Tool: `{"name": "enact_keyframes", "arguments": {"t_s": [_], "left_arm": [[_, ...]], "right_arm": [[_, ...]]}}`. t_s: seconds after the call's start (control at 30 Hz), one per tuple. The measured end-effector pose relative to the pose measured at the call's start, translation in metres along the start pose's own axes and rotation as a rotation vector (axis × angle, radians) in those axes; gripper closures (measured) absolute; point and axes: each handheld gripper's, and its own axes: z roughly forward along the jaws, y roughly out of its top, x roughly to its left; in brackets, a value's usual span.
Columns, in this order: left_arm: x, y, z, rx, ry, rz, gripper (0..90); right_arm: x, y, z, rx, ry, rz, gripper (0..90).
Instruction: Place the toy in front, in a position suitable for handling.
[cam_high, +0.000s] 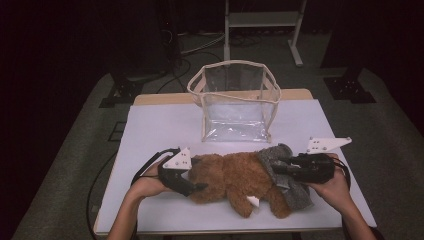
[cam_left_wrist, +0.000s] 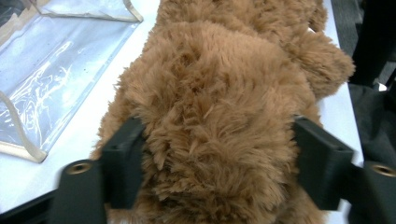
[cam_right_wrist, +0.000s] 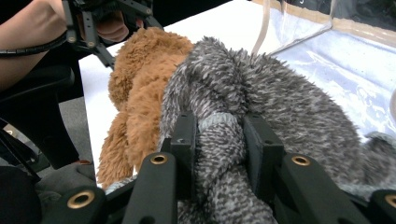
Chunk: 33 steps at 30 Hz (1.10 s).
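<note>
A brown plush bear (cam_high: 232, 180) lies on the white table (cam_high: 160, 130), just in front of a clear plastic bag (cam_high: 235, 102) that stands open — nothing seems to be inside it, though glare blurs its floor. The left gripper (cam_left_wrist: 215, 172) straddles the bear's body, jaws against the fur. The right gripper (cam_right_wrist: 219, 149) is clamped on the bear's grey knit scarf (cam_right_wrist: 243, 93).

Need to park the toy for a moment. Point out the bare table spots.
Bare table lies left of the clear bag, and again right of it toward the far right corner. The near middle is crowded: the brown plush toy and its grey scarf lie there with both grippers.
</note>
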Motion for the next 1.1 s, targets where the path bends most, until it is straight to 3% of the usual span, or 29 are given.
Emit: {"name": "enact_keyframes", "arguments": {"t_s": [0.23,0.27,0.4,0.5,0.67,0.83,0.87,0.9,0.93,1.1], "left_arm": [[0.004,0.009,0.012,-0.024,-0.021,0.005,33.6],[0.006,0.015,0.015,-0.022,-0.027,0.013,33.6],[0.009,0.022,0.020,-0.004,-0.036,0.026,33.3],[0.007,0.019,0.018,-0.015,-0.025,0.027,31.7],[0.004,0.013,0.006,-0.023,-0.003,0.024,25.8],[0.001,0.009,-0.002,-0.012,0.006,0.034,25.6],[0.004,0.005,-0.004,-0.023,0.014,0.006,25.6],[0.004,0.005,-0.004,-0.023,0.014,0.006,25.7],[0.006,0.000,0.000,-0.051,-0.003,-0.022,26.1],[0.005,0.000,0.010,-0.067,-0.008,-0.019,30.8]], "right_arm": [[0.007,0.024,0.017,0.018,0.021,-0.056,67.5],[0.011,0.035,0.031,0.045,0.031,-0.089,67.5],[0.017,0.048,0.055,0.086,0.058,-0.125,67.3],[0.018,0.050,0.066,0.110,0.068,-0.134,67.0],[0.013,0.045,0.054,0.089,0.083,-0.112,66.9],[0.008,0.035,0.028,0.070,0.035,-0.093,66.8],[0.005,0.032,0.022,0.062,0.022,-0.081,66.9],[0.005,0.032,0.022,0.062,0.022,-0.081,66.9],[0.001,0.028,0.015,0.056,0.009,-0.062,66.8],[-0.001,0.031,0.017,0.058,0.013,-0.061,66.8]]}}
